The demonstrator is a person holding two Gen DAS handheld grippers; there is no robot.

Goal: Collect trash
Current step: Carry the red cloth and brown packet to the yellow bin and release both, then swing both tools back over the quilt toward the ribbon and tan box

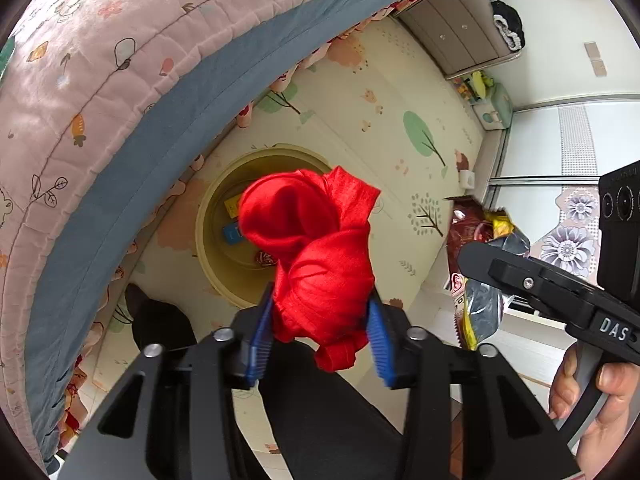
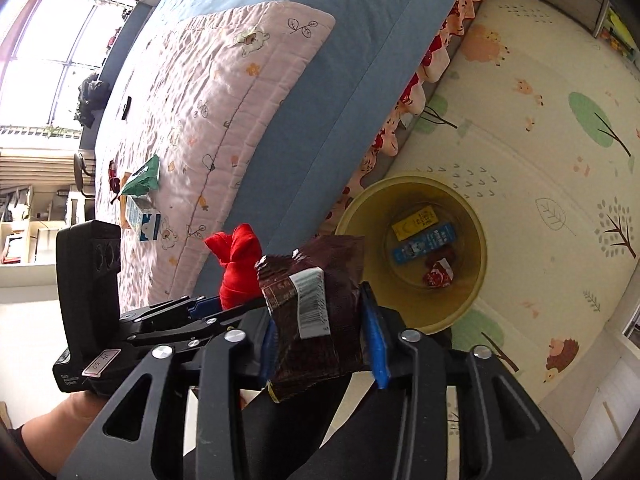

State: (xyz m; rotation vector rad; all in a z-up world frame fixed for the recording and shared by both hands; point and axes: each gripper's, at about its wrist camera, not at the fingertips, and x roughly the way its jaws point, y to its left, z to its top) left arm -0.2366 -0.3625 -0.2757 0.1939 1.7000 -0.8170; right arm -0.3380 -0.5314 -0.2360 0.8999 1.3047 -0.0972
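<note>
My left gripper [image 1: 320, 320] hangs over the yellow bin [image 1: 208, 216]. A crumpled red cloth [image 1: 316, 248] sits loosely between its spread blue pads [image 1: 260, 332]. My right gripper [image 2: 320, 320] is beside the bin [image 2: 472, 208], jaws apart. A dark brown snack wrapper [image 2: 320, 300] with a barcode label rests between its pads [image 2: 376, 340]. In the left wrist view the right gripper [image 1: 480, 256] is at the right, with the wrapper [image 1: 476, 280] hanging below it. In the right wrist view the left gripper [image 2: 216, 304] and the red cloth [image 2: 236, 264] are at the left.
The bin holds a yellow box [image 2: 414, 222], a blue carton [image 2: 424, 246] and a red-white wrapper [image 2: 438, 274]. It stands on a patterned play mat [image 2: 540, 140] against the bed [image 2: 320, 80]. A green bag [image 2: 142, 178] and a small carton [image 2: 146, 226] lie on the quilt. A drawer unit [image 1: 452, 32] stands farther back.
</note>
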